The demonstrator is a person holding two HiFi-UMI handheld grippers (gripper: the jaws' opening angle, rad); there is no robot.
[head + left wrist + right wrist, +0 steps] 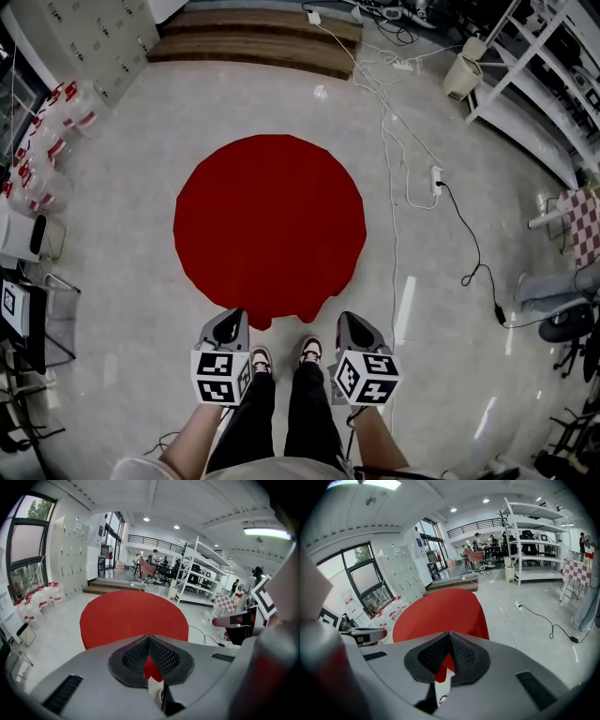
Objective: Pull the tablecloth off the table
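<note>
Left gripper [234, 315] and right gripper [345, 318], jaws together, face smooth round red tablecloth [270, 220].

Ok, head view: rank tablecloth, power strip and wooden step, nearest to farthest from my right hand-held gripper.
1. tablecloth, just ahead of the right hand-held gripper.
2. power strip, on the floor to the right.
3. wooden step, far end.
</note>
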